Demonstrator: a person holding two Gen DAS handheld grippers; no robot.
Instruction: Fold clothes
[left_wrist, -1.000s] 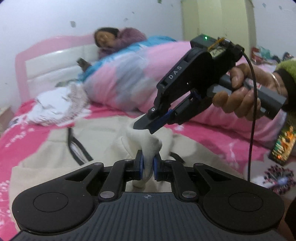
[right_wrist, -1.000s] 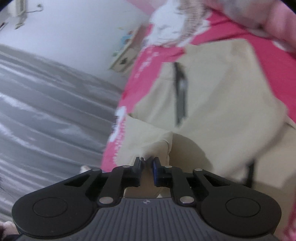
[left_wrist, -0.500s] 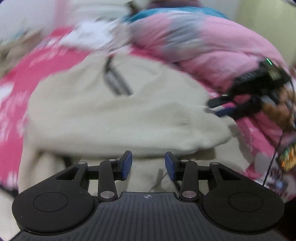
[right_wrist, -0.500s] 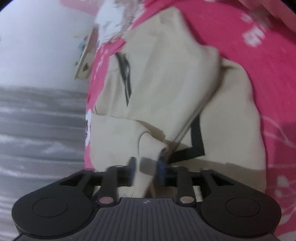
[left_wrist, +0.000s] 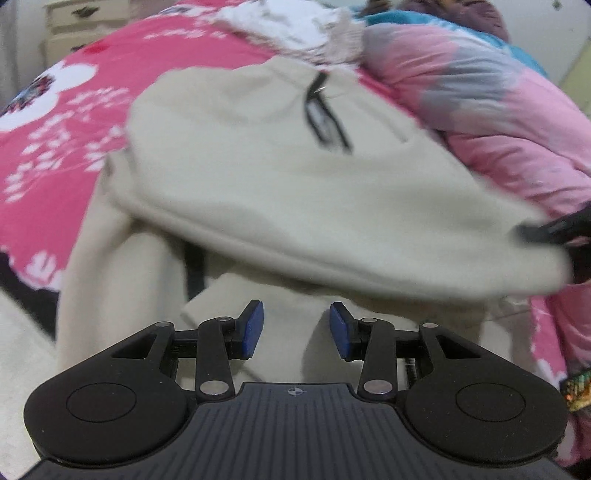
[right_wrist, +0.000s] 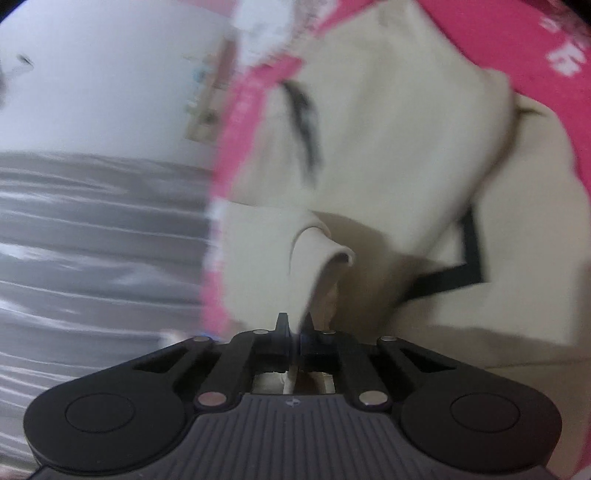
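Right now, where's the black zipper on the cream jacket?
In the left wrist view the black zipper sits top centre on the cream jacket, just left of the pink quilt.

A bed with a pink flowered sheet (left_wrist: 62, 122) carries a cream sweatshirt (left_wrist: 258, 177) spread across it. Beyond the sweatshirt lie a white lacy cloth (left_wrist: 295, 29) and a bunched pink quilt (left_wrist: 498, 122).

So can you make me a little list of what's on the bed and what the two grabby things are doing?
garment: cream sweater with black trim, partly folded
under it: pink flowery bedsheet
beside it: pink quilt, bunched up
left tool: open, empty, just above the cloth
right tool: shut on a fold of the sweater
picture: blurry, things are moving
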